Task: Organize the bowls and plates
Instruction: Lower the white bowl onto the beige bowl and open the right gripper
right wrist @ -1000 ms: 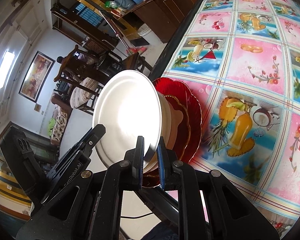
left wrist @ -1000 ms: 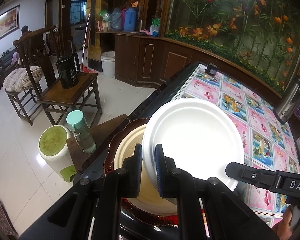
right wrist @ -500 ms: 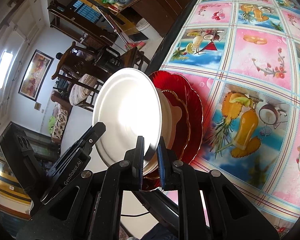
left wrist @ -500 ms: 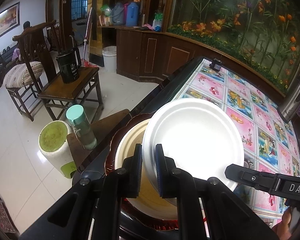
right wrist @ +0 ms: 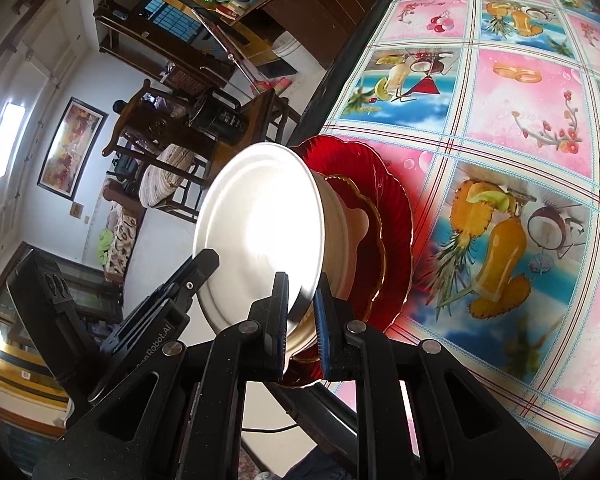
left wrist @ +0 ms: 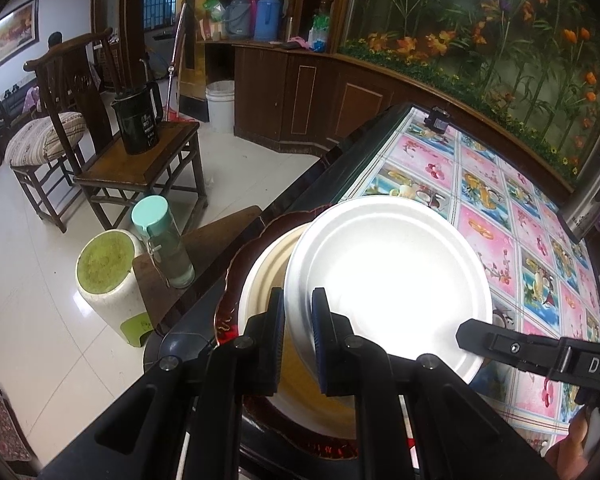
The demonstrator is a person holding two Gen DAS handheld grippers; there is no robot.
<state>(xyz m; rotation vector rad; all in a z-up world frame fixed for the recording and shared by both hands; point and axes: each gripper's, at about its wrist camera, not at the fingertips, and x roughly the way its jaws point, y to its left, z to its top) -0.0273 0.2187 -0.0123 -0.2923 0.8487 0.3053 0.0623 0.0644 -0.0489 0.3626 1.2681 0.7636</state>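
Note:
A white plate (left wrist: 388, 280) is held tilted above a stack at the table's near left edge. The stack is a cream bowl (left wrist: 268, 276) on a gold-rimmed dish, on a dark red scalloped plate (right wrist: 380, 184). My left gripper (left wrist: 297, 340) is shut on the white plate's near-left rim. My right gripper (right wrist: 301, 312) is shut on the same plate (right wrist: 260, 216) at its other near edge. The cream bowl (right wrist: 340, 232) sits just behind the white plate in the right wrist view.
The table carries a pink and blue fruit-print cloth (left wrist: 520, 216). A steel thermos (left wrist: 592, 196) stands at the far right. Off the table's left edge are a bottle with a mint cap (left wrist: 160, 236), a white stool (left wrist: 108, 276) and a wooden chair holding a black kettle (left wrist: 136, 120).
Both grippers keep their hold on the white plate. The plate and both views have shifted only slightly toward the stack.

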